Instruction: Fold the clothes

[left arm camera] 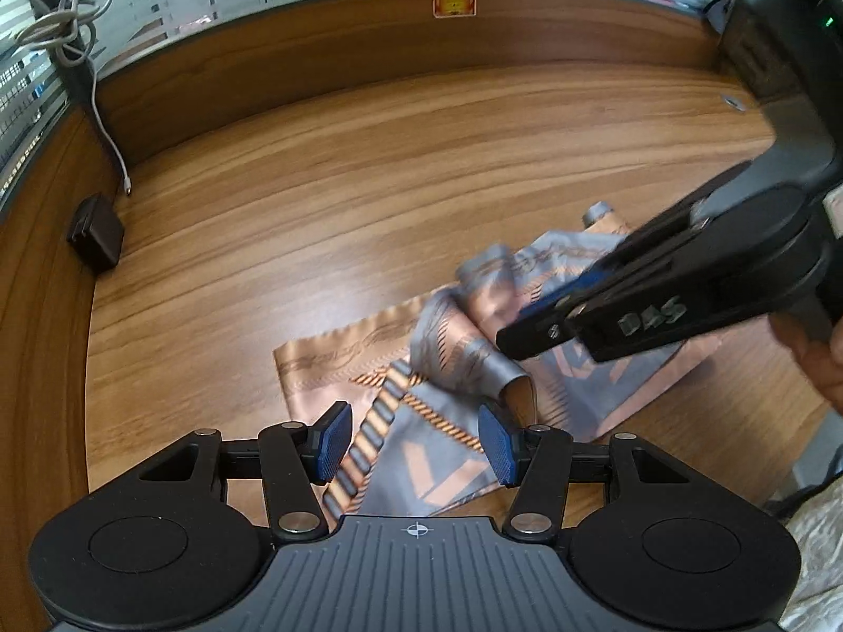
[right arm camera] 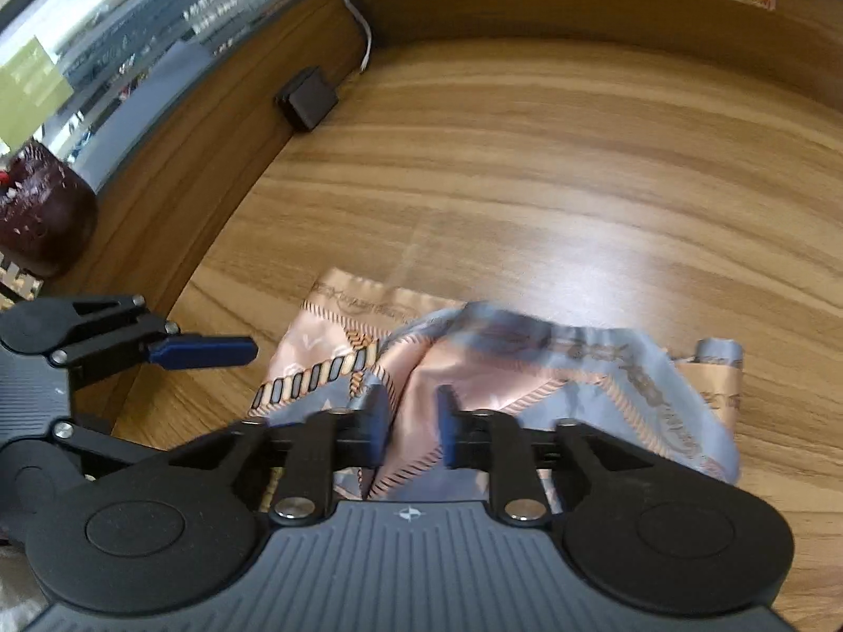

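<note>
A satin scarf (left arm camera: 337,353), peach and grey with a rope-pattern border, lies rumpled on the wooden desk (left arm camera: 369,184). My left gripper (left arm camera: 416,442) hangs open just above the scarf's near edge, its blue pads (left arm camera: 332,440) wide apart with nothing pinched between them. My right gripper (right arm camera: 412,426) has its pads close together on a raised bunch of the scarf (right arm camera: 606,400), and folds fan out from the pinch. The right gripper (left arm camera: 532,334) also enters the left wrist view from the right, over the scarf's middle. The left gripper (right arm camera: 205,352) appears at the left of the right wrist view.
A wooden wall (left arm camera: 316,58) runs along the desk's back and left side. A small black box (left arm camera: 95,239) and a white cable end (left arm camera: 126,187) lie in the far left corner. A hand (left arm camera: 822,358) holds the right gripper. A dark red object (right arm camera: 42,216) stands beyond the left wall.
</note>
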A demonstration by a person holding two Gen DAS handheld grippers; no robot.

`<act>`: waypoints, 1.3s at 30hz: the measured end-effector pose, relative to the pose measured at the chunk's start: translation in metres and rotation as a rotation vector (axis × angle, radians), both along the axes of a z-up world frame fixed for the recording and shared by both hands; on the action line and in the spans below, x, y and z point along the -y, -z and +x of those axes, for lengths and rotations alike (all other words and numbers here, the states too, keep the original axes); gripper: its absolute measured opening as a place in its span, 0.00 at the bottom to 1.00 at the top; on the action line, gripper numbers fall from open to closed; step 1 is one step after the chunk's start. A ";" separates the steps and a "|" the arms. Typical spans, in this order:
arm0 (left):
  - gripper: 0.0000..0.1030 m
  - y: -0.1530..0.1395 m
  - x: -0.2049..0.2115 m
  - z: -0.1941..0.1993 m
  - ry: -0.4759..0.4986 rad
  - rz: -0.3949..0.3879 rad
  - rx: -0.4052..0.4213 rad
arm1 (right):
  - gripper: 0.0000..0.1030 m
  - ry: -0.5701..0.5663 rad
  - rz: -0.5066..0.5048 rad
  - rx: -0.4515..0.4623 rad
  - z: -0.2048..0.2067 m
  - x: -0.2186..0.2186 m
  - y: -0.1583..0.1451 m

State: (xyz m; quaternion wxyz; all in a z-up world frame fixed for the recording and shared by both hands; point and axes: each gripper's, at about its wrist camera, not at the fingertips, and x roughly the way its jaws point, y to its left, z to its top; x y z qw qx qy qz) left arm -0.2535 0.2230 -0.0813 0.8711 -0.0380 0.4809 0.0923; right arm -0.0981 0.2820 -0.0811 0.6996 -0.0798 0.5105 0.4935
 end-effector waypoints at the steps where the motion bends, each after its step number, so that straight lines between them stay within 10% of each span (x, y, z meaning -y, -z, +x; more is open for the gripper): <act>1: 0.54 0.001 -0.001 -0.002 0.002 -0.003 -0.004 | 0.36 -0.002 -0.001 0.003 -0.001 -0.001 0.000; 18: 0.45 0.026 0.003 0.008 0.082 -0.037 -0.058 | 0.46 0.348 -0.098 -0.037 0.042 0.128 0.027; 28: 0.40 0.043 0.000 0.010 0.059 -0.051 -0.107 | 0.04 0.374 -0.073 -0.130 0.045 0.135 0.052; 39: 0.40 0.043 0.002 0.005 0.038 -0.037 -0.097 | 0.00 0.420 -0.069 -0.036 0.049 0.155 0.021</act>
